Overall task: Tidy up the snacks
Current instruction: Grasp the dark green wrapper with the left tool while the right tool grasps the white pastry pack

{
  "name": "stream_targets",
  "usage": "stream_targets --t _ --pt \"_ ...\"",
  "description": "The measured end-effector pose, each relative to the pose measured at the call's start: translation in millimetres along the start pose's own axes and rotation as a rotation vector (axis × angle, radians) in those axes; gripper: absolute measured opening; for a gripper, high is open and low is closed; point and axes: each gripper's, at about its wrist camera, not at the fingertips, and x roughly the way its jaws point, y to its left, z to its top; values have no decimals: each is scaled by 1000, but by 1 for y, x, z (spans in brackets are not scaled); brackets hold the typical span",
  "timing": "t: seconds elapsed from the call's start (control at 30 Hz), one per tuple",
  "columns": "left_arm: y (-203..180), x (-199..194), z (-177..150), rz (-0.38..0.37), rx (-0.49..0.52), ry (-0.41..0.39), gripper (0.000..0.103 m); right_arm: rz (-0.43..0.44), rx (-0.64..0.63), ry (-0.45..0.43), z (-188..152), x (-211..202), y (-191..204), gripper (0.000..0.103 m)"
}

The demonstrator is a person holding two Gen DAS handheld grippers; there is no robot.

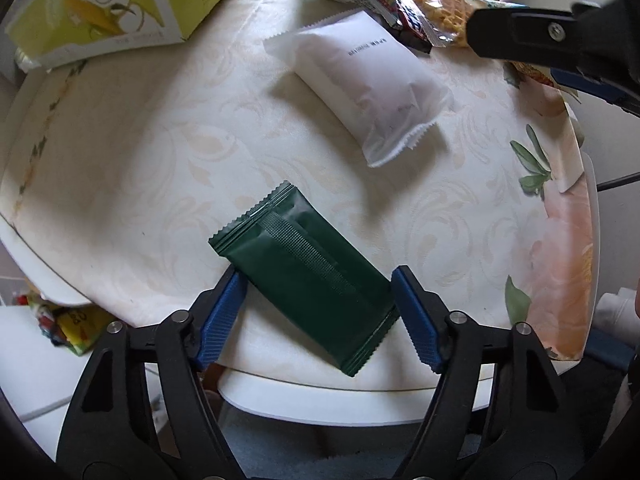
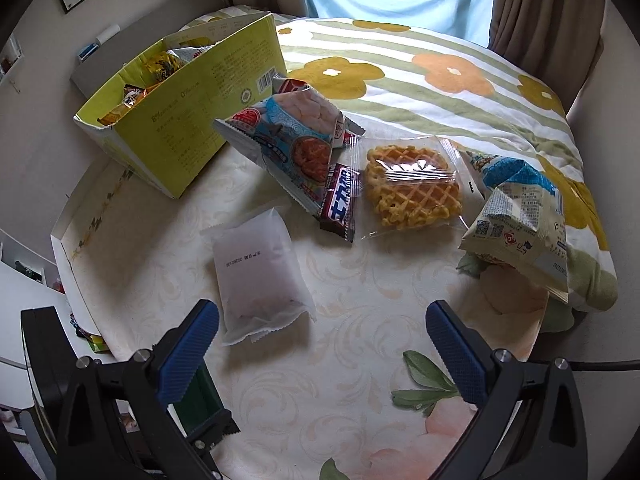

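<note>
Green-yellow, the cardboard snack box [image 2: 176, 120] stands at the desk's [image 2: 340, 380] far left. The left gripper [image 1: 320, 316] has its fingers straddling a dark green packet [image 1: 308, 280], barely touching. Right gripper [image 2: 320, 356] gapes empty beside the white packet [image 2: 260, 276].

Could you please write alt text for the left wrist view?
The left gripper straddles a dark green packet at the near edge of a round table. A white packet lies beyond, and a yellow-green box stands far left.
</note>
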Motion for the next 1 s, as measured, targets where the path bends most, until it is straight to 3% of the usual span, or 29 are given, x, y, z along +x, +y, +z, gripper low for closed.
stream_targets --t 0.27,0.53,0.63,0.77,1.0 --pt "30 2 21 37 -22 -13 69 24 18 -7 9 6 1 103" --pt "54 2 37 -10 -175 37 69 45 10 0 13 15 8 103" --pt "55 4 43 12 -191 48 69 53 13 4 14 17 9 103" --pt "46 12 51 61 -148 44 52 57 -1 11 15 20 12 103" --pt "61 7 53 -16 -157 42 48 29 -82 38 11 36 23 103"
